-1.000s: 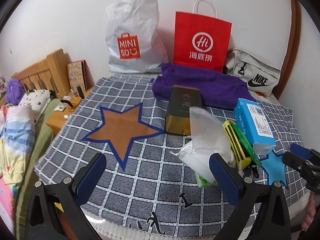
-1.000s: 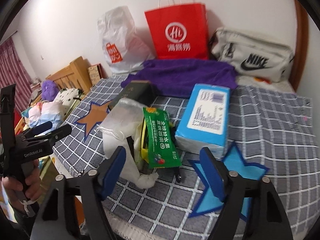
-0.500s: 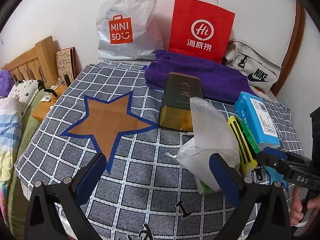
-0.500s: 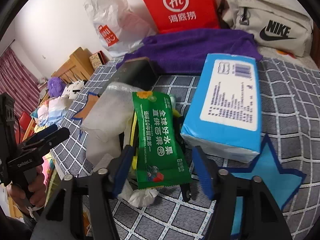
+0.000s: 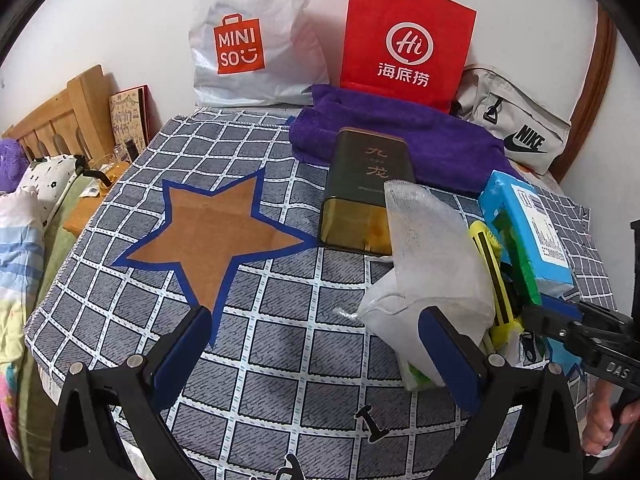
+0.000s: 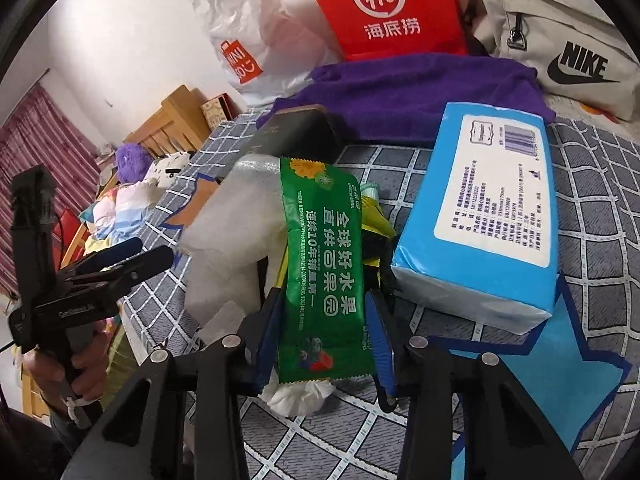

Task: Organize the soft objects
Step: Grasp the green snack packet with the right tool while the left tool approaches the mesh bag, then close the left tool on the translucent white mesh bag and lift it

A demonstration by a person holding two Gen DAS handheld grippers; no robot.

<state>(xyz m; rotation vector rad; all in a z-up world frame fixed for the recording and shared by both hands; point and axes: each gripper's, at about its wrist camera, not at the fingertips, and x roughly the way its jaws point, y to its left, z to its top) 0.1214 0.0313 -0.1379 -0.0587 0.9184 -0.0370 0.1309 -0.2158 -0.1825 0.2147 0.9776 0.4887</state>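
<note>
Checked bedspread [image 5: 280, 360] — left gripper [image 5: 316, 344] wide over bare cloth, right gripper [image 6: 326, 320] closing astride green packet [image 6: 324, 264].

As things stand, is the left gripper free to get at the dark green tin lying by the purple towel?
Probably yes. The left gripper is open with nothing between its fingers, and only bare checked cloth lies between it and the tin's near end. The white plastic bag crowds the tin's right corner, so a leftward approach looks cleaner.
</note>
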